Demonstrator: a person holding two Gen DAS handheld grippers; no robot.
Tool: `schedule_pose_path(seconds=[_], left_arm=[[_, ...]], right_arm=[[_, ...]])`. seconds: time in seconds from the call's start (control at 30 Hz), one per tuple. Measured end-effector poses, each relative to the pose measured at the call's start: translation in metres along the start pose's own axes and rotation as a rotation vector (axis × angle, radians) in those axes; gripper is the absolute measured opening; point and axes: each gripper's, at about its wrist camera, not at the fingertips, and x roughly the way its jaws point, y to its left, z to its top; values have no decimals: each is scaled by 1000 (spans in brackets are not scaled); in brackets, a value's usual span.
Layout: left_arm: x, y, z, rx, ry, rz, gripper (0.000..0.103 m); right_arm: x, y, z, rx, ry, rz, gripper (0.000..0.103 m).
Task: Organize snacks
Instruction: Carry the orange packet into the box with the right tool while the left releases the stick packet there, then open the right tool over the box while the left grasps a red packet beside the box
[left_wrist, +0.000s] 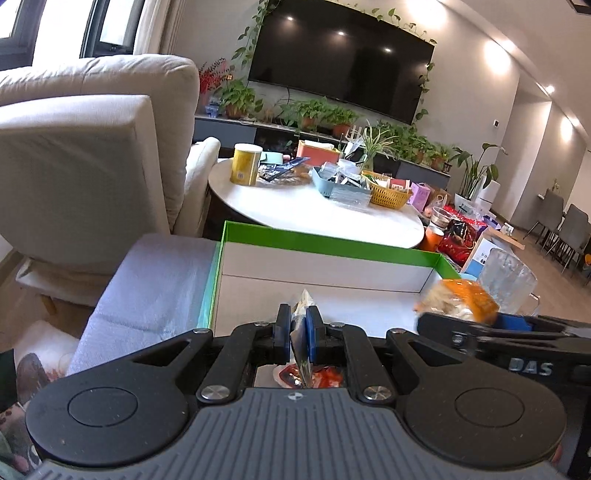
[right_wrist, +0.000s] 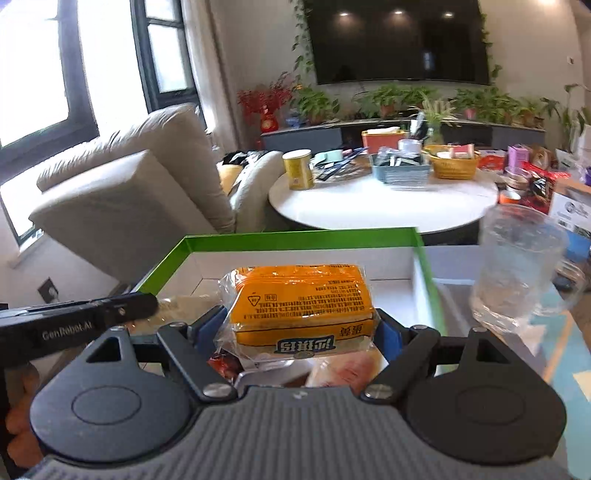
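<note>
Your left gripper (left_wrist: 298, 334) points forward and somewhat downward over the near edge of the green-rimmed box (left_wrist: 332, 245), its blue pads nearly together and pinching the thin edge of a small snack packet (left_wrist: 301, 347). Your right gripper (right_wrist: 297, 332) sits just to the right of it, over the same near edge of the box, tilted down alike, with its jaws spread wide and pressed against both ends of an orange-wrapped snack pack (right_wrist: 301, 306). At the lower left of the right wrist view, part of your hand (right_wrist: 20, 417) shows behind the left gripper's body.
</note>
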Motion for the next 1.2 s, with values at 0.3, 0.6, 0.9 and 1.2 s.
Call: schedule_pose_path(seconds=[0.3,0.6,0.9,1.2], left_arm=[[-17,1,-7,10,41,-62,33],[-58,-3,-12,51,12,-65,40],[-88,4,-25,30,15,-52,41],[-87,21,-51,-30,135,-14,41]], right_arm=[[7,10,-17,-38,51,-43,50],[-26,13,-28,-48,49,-96,50],[-49,10,-36,-93,26,-143,50],[-75,-2,-54,-46,38,-144,50]])
